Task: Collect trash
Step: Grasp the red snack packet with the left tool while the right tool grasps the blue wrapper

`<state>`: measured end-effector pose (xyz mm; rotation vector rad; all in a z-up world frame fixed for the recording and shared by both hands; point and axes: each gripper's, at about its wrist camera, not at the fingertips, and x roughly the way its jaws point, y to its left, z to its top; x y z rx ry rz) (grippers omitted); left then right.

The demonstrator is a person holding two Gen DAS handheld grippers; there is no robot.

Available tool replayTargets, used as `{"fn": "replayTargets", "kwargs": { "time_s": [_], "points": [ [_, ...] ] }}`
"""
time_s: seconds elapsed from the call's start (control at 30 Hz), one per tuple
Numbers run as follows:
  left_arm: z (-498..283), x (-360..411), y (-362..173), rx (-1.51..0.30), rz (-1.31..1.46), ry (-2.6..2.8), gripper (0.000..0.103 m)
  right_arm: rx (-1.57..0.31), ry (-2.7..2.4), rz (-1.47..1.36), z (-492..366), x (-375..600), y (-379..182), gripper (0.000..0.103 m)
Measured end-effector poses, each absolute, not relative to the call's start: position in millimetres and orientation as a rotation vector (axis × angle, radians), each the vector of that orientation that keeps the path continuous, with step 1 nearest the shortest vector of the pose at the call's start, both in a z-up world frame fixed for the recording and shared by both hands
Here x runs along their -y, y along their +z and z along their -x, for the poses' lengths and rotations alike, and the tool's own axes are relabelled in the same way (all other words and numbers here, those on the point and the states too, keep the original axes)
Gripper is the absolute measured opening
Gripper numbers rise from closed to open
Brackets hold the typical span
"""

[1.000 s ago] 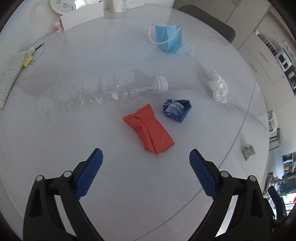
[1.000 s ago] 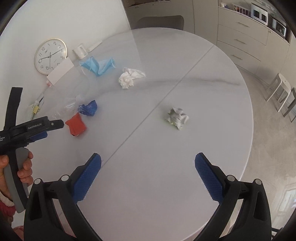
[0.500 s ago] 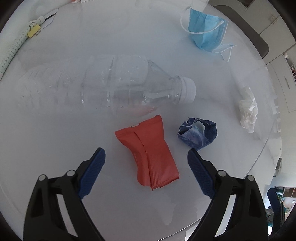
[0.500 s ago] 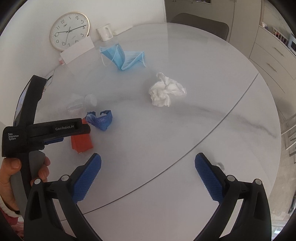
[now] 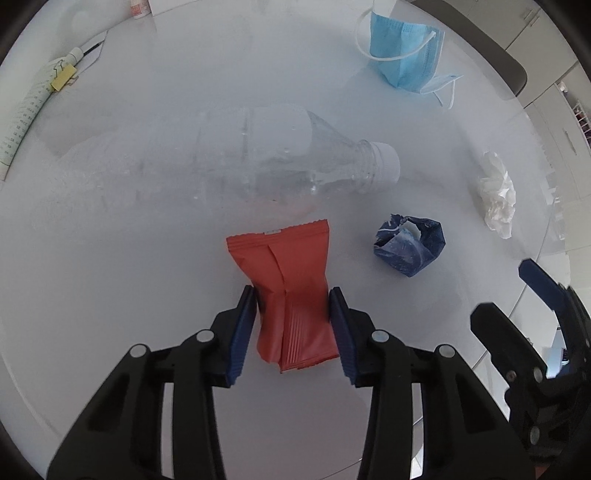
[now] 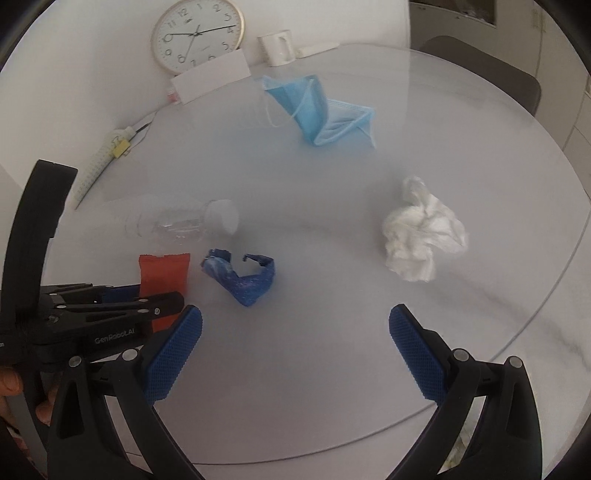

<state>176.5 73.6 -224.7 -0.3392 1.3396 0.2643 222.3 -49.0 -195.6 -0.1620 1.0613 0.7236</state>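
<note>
A red snack wrapper (image 5: 284, 258) lies on the round white table (image 5: 110, 295). My left gripper (image 5: 291, 295) points down over it, its jaws closing, and both blue pads press the wrapper's near half, pinching it narrow. The right wrist view shows the same red wrapper (image 6: 164, 269) half hidden behind the left gripper. My right gripper (image 6: 295, 325) hovers open, with nothing between its fingers, just short of a crumpled dark-blue wrapper (image 6: 243, 277). A clear plastic bottle (image 5: 258, 166) lies on its side beyond the red wrapper. A white tissue ball (image 6: 421, 236) and a blue face mask (image 6: 321, 110) lie farther off.
A wall clock (image 6: 197, 33), a white card (image 6: 210, 77) and a mug (image 6: 277, 44) stand at the table's back edge. A rolled sheet with a yellow clip (image 5: 22, 110) lies at the far left. A grey chair (image 6: 480, 74) stands behind the table.
My left gripper dropped over the red wrapper and its jaws came in from wide apart to pinch it. My right gripper swung left, from the greenish paper ball toward the dark-blue wrapper.
</note>
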Motion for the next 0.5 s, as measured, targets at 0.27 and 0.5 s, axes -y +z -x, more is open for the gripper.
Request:
{"fn": "replayTargets", "kwargs": {
  "time_s": [0.27,0.5],
  "points": [
    [-138,-88,-206,-1.34,0.271,0.273,0.04,-1.068,0.793,0.269,-236,-7,-215,0.099],
    [-134,-111,-197,-1.341,0.265,0.266,0.04,-1.074,0.783,0.387,-229,-26,-226,0.038]
  ]
}}
